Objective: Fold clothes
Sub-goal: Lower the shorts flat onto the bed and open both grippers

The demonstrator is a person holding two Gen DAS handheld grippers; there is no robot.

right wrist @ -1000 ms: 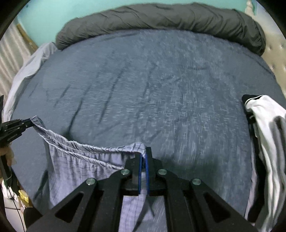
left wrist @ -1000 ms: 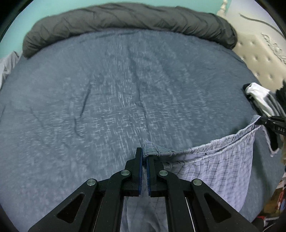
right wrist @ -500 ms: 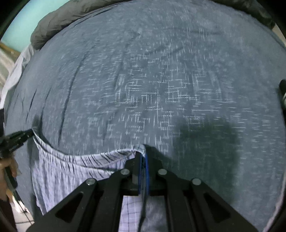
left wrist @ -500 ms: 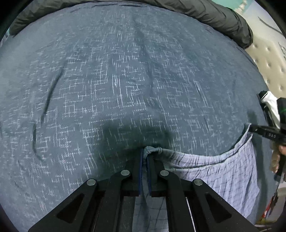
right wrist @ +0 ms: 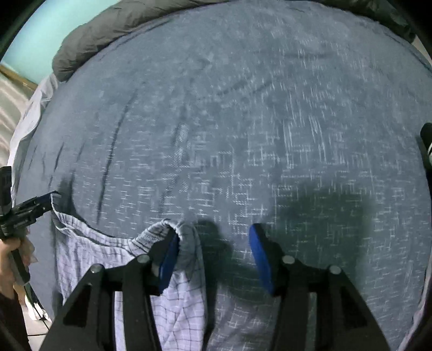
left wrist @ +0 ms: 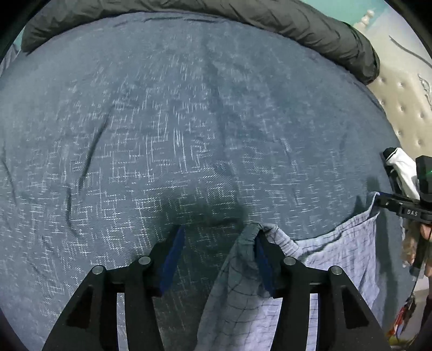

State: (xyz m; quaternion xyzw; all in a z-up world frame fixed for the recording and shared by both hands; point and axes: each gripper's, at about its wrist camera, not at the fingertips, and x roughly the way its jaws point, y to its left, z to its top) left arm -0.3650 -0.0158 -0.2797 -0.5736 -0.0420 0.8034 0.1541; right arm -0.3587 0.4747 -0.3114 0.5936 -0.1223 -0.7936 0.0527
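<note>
A pale lilac checked garment with an elastic waistband (left wrist: 337, 259) lies at the near edge of the dark blue bed (left wrist: 189, 121). My left gripper (left wrist: 218, 243) is open; the waistband's left corner drapes over its right finger (left wrist: 262, 259). My right gripper (right wrist: 213, 243) is open; the waistband's right corner (right wrist: 172, 229) hangs on its left finger (right wrist: 168, 259). In the left wrist view the right gripper shows from the side (left wrist: 399, 205); in the right wrist view the left gripper shows at the left edge (right wrist: 29, 210). The garment (right wrist: 89, 259) sags between them.
A rolled dark grey duvet (left wrist: 270, 19) lies along the bed's far side. A white and black garment (left wrist: 402, 167) sits at the bed's right edge, next to a beige tufted headboard (left wrist: 410, 108). A pale sheet (right wrist: 29, 118) hangs off the left side.
Both grippers have opened from shut on the waistband corners. They came down toward the bed over the last second, and the garment now rests lower on the bedspread.
</note>
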